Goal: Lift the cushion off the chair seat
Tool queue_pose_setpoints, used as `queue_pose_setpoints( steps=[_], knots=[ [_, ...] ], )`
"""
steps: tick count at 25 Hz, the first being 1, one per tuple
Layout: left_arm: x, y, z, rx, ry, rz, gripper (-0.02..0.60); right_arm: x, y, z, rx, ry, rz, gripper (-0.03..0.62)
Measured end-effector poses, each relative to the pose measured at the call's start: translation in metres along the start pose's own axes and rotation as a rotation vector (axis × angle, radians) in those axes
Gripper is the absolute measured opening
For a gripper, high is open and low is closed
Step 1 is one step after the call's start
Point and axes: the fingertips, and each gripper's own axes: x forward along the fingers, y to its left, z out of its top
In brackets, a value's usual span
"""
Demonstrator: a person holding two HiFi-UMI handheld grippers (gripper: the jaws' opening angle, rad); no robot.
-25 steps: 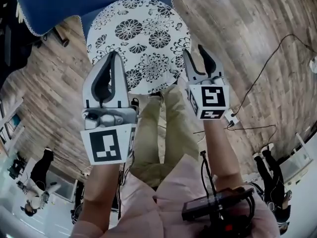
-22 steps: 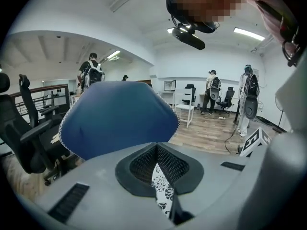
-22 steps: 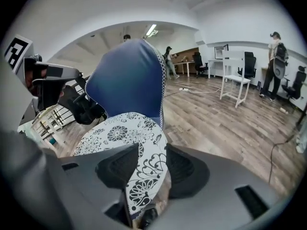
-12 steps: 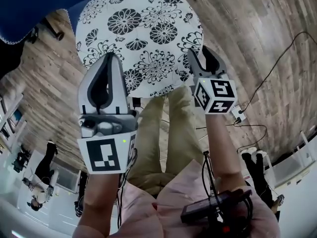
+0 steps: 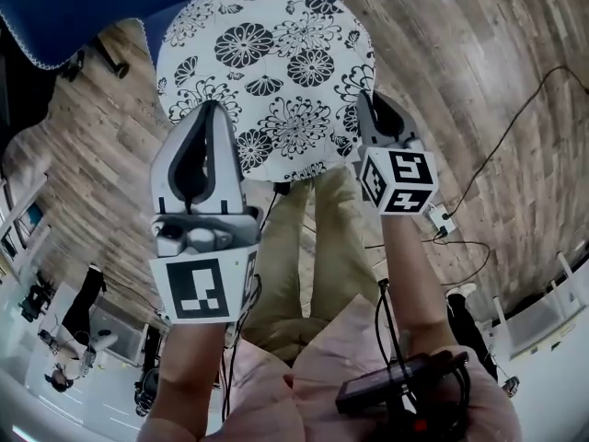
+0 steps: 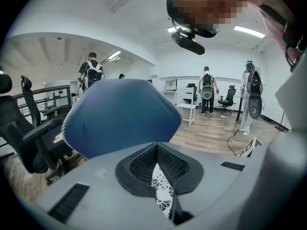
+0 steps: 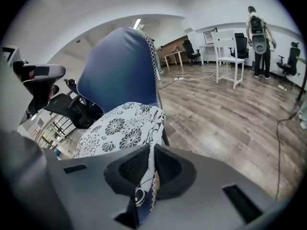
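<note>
The round cushion (image 5: pixel 267 63), white with black flowers and a blue underside, hangs in front of the blue chair back (image 5: pixel 74 7). Both grippers hold its near edge. My left gripper (image 5: pixel 211 110) is shut on the left part of that edge. In the left gripper view, patterned cloth (image 6: pixel 162 188) shows between the closed jaws, with the chair back (image 6: pixel 120 114) behind. My right gripper (image 5: pixel 370 101) is shut on the right part of the rim. The right gripper view shows the cushion (image 7: pixel 122 126) folding down into the closed jaws, and my right gripper (image 7: pixel 151 169) pinches its trimmed edge. The chair seat itself is hidden.
Wood floor lies all around, with black cables (image 5: pixel 497 109) and a power strip (image 5: pixel 440 217) to the right. Black office chairs (image 6: pixel 29 128) stand to the left. A white table (image 7: pixel 225 42) and standing people (image 6: pixel 207 87) are far off.
The cushion has come up toward the head camera with both grippers on it and now looks larger. In the last half second it drifted slightly right.
</note>
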Motion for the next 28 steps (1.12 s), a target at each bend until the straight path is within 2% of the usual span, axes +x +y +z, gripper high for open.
queue_pose_setpoints(
  steps=[8, 13, 17, 23, 28],
  knots=[
    [-0.048, 0.007, 0.062, 0.005, -0.099, 0.043, 0.011, -0.053, 0.057, 0.067, -0.13, -0.101, 0.04, 0.015],
    [-0.086, 0.017, 0.11, 0.01, -0.197, 0.107, 0.011, -0.093, 0.091, 0.121, -0.232, -0.202, 0.058, 0.014],
    [-0.127, 0.023, 0.145, 0.016, -0.233, 0.144, 0.011, -0.144, 0.123, 0.155, -0.284, -0.263, 0.074, 0.012],
    [-0.177, 0.031, 0.209, 0.005, -0.363, 0.166, 0.011, -0.22, 0.176, 0.22, -0.369, -0.397, 0.096, 0.012],
    [-0.221, 0.025, 0.266, 0.016, -0.466, 0.144, 0.011, -0.288, 0.216, 0.267, -0.423, -0.51, 0.116, 0.014]
  ],
)
